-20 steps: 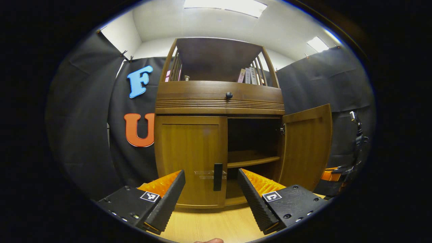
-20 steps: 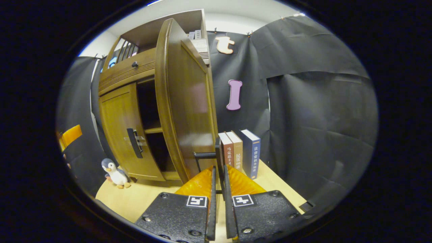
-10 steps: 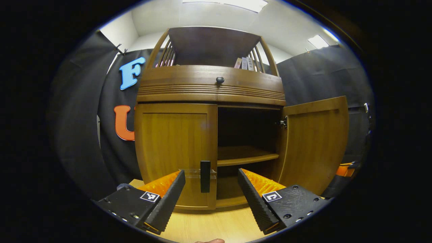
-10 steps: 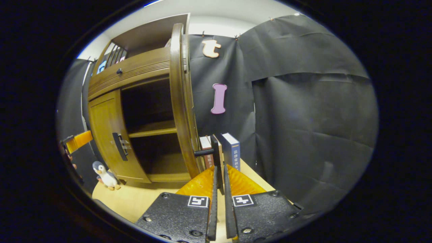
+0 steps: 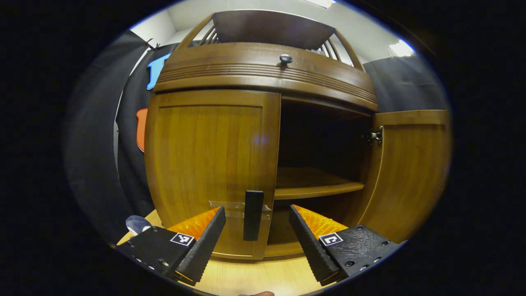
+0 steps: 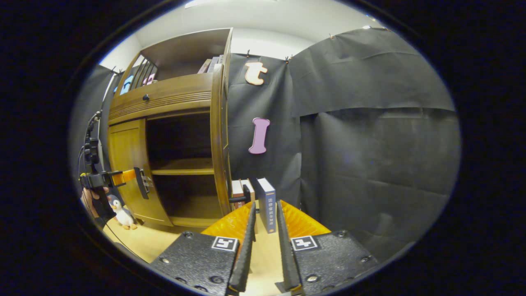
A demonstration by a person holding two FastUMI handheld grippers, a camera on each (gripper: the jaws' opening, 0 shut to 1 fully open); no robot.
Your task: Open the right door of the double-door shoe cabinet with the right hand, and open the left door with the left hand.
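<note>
The right door [image 5: 404, 172] stands wide open with the right tool [image 6: 265, 242] slightly parted and holding nothing, while the left door [image 5: 209, 164] is shut (half remains), its handle [image 5: 253, 215] between the wide-open left tool [image 5: 257, 230] fingers.

glossy wood cabinet [image 5: 213, 148] — matt black handle [image 5: 253, 215]

Around me hangs black cloth [image 6: 370, 135], the booth's wall, pinned up in creased, overlapping panels. Above it I see a plain white wall [image 6: 263, 41] and a white ceiling [image 5: 370, 33] with a bright rectangular light panel [image 5: 400, 48]. Below me lies a light wooden surface [image 5: 254, 275] with a fine grain. On it, three books [image 6: 265, 201] stand upright against the cloth, and a small toy penguin [image 6: 121, 211] stands on it farther to the left.
</note>
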